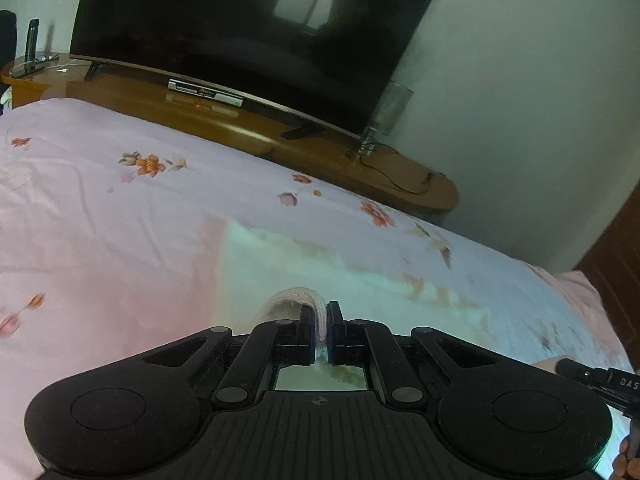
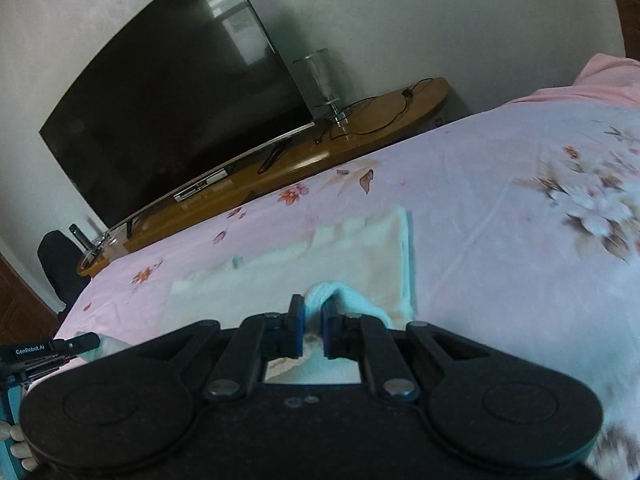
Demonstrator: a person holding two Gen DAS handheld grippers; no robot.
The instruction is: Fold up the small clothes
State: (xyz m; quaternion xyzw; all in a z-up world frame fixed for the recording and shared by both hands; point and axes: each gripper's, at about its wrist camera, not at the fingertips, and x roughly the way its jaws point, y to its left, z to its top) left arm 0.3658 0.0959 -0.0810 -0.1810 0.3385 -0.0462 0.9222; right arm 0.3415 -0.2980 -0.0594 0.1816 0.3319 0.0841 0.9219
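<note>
Jaws first: the left gripper (image 1: 322, 330) is closed tight on a ribbed, whitish hem of the garment (image 1: 320, 280), which loops up and over between its blue pads. The right gripper (image 2: 311, 330) is likewise pinched shut on a bunched pale-blue edge of the same cloth. Beyond both pairs of jaws, the small pale garment, cream to mint with faint brownish print, lies spread on the bed (image 1: 100, 208), its far part flat against the pink floral sheet and its near edge raised in the two grips. Blur over the fabric suggests it is being carried toward the far side, so this looks like a fold of the near edge over the rest.

The cloth appears light, thin and limp; it will sag between the two holds and wrinkle easily, so keeping the edge taut between the grippers should help. The ribbed hem is thicker and a sound place to pinch. Farther off, a dark television (image 1: 256, 36) stands on a wooden stand (image 1: 380, 176) by the wall.
</note>
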